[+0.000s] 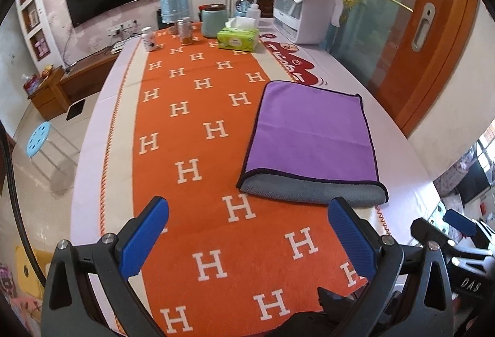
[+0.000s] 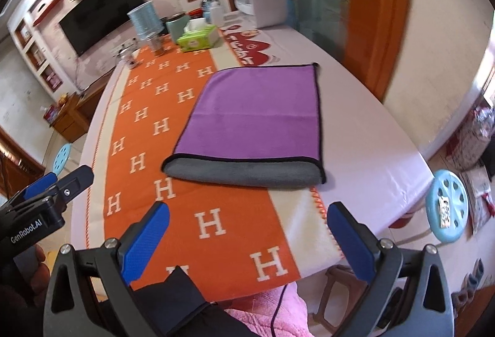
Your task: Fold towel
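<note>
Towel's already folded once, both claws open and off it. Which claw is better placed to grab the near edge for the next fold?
Probably the right claw: the towel's near grey edge lies straight ahead between its fingers. From the left claw, the towel sits off to its right.

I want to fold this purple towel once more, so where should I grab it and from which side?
Likely the two near corners of the purple towel, approached from the near table edge. Its thick grey rolled edge faces both open grippers, left gripper and right gripper, and sits raised off the orange runner.

Purple towel [image 1: 312, 133] lies folded, grey underside showing.
</note>
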`<state>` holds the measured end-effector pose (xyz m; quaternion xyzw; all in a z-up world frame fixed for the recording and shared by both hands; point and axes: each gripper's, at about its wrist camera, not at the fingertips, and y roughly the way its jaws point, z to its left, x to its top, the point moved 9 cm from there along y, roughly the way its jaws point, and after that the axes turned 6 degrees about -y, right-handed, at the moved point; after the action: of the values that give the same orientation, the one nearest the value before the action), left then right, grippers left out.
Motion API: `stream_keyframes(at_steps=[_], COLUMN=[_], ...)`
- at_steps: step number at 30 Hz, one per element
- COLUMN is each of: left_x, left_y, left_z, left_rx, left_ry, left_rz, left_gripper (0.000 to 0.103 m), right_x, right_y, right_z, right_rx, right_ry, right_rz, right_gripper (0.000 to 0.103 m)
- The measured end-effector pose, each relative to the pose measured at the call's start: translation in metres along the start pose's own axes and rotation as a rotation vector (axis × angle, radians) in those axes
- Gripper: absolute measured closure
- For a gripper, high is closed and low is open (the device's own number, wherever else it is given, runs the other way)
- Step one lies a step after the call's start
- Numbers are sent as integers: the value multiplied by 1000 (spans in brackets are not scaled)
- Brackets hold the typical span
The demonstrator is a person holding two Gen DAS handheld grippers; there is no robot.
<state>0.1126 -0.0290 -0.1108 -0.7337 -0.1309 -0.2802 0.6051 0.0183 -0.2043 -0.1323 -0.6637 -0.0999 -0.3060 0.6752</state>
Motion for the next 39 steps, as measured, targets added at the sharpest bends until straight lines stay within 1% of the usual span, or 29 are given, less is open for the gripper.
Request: stream_keyframes(at_steps=[3,8,12,17,19,24,29,31,33,35,37,39], left_x=[5,12,15,16,15,11,5,1,-1,-2,-3,-4], left_y=[16,44,71,104,118,149,177,184,191,197,200,204], left_z=[-5,-12,-17,-18,-17,-10,-3,-3,-4,-6,-8,-10], left_rx=[-13,-8,-28,-50,-47,-82,-56,-63,-76,-80,-81,-90], left_ry=[20,52,83,100,105,68,80,77,76,89,101,104], left_rz=[18,60,100,153,177,259,317,338,359,376,390,410], left_gripper=[1,1,1,1,1,1,5,10,12,16,22,28], right_x=[2,10,15,16,17,17,12,9,7,6,4,4], right_y=[9,30,49,75,87,111,130,139,145,152,157,161], right_z=[-16,-44,-58,-69,-73,-85,-95,-98,-100,-102,-104,-105], right_rx=[-13,-51,-24,26,41,58,60,66,67,69,72,71], right_ry=[23,45,44,45,41,53,68,77,80,84,90,94], right_rz=[15,45,65,118,135,181,228,249,264,280,289,300], right_gripper=[3,5,9,16,17,22,28,29,32,34,36,41])
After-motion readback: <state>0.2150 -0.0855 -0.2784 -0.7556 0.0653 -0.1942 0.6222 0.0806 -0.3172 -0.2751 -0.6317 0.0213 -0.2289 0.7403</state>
